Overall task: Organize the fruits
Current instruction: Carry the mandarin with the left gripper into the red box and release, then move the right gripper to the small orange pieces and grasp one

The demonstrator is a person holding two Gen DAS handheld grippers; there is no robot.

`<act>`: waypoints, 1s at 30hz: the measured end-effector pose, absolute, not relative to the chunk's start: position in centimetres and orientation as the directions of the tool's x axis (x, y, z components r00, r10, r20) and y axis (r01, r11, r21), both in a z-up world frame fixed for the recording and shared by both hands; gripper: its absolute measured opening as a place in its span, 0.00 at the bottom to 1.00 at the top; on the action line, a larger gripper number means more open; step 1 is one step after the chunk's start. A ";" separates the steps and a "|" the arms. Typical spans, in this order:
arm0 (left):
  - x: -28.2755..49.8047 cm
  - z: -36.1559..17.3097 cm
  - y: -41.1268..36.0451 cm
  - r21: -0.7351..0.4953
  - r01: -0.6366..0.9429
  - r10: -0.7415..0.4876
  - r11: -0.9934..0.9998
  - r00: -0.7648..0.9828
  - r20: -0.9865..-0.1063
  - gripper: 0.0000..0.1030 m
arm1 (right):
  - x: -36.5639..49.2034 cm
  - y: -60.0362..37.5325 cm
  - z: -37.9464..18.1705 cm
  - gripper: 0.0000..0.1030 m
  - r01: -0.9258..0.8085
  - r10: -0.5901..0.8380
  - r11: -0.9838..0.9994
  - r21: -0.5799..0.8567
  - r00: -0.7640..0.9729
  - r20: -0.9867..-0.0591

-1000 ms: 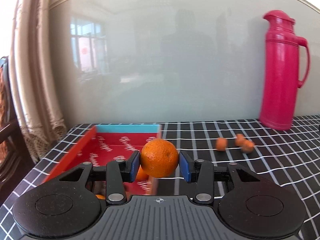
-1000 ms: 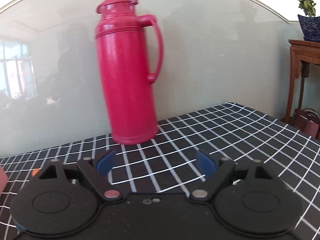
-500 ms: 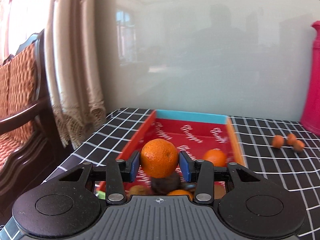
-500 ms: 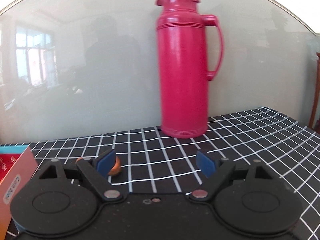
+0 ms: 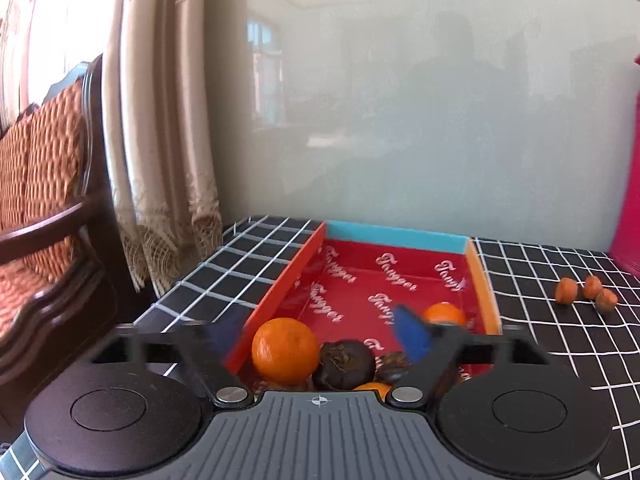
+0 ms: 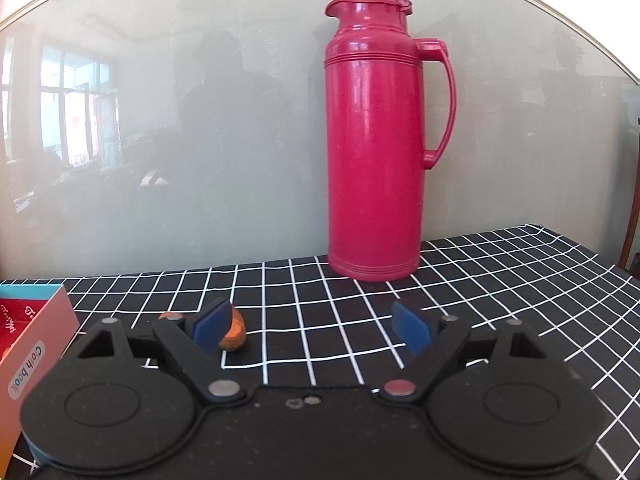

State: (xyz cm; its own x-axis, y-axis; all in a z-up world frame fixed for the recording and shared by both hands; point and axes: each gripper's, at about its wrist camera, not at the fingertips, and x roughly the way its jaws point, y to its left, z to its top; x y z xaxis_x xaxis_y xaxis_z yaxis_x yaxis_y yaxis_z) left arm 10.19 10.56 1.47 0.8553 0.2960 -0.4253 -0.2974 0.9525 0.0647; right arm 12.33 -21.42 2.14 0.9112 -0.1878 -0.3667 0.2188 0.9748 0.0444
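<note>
**Orange let go over the red tray**

Hanging just above the near end of the red tray [image 5: 404, 264], the left gripper [image 5: 320, 336] had its jaws swinging apart, both blue pads blurred with the motion. The orange [image 5: 286, 350] sat between them but touched neither pad; it lay against the tray's red left wall, on top of the fruit already piled there. A dark, wrinkled fruit [image 5: 344, 364] pressed up to it at about 3 o'clock, and a second orange [image 5: 445, 314] lay further in, toward 1 o'clock from the first, near the tray's orange right wall. The tray's far wall was blue, and its floor carried white script lettering.

Out on the black-and-white checked tablecloth [image 5: 540, 344], well apart from the tray at its 3 o'clock, three small orange-brown fruits [image 5: 586, 292] huddled close together.

The right gripper [image 6: 312, 326] hovered low over the same cloth with its jaws spread wide and nothing between them. One small orange-brown fruit [image 6: 234, 334] peeped out from behind its left pad, resting on the cloth. At 12 o'clock from that gripper a tall pink thermos flask [image 6: 374, 152] stood upright by the pale wall, handle turned to the right. A corner of the tray's outer wall showed at 9 o'clock.
</note>
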 end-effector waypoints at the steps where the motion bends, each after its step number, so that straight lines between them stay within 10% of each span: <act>1: 10.1 1.6 10.2 0.072 -0.293 0.295 0.954 0.859 -0.418 0.84 | 12.3 -21.6 2.2 0.84 0.221 -0.190 0.974 0.044 0.911 -0.367; 6: 9.9 1.9 9.1 0.056 -0.288 0.286 0.956 0.875 -0.390 1.00 | 12.0 -22.7 2.2 0.84 0.234 -0.202 0.971 0.046 0.910 -0.362; 30: 10.4 0.7 4.0 0.096 -0.254 0.271 0.963 0.895 -0.353 1.00 | 13.3 -21.0 0.6 0.84 0.109 -0.110 0.994 -0.020 0.933 -0.343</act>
State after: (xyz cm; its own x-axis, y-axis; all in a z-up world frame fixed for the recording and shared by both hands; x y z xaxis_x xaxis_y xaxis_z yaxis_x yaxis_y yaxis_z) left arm 10.38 4.04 0.75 0.8954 0.2712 -0.3531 -0.2538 0.9625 0.0956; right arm 13.30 -20.97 0.64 0.9330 -0.1098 -0.3427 0.1094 0.9938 -0.0203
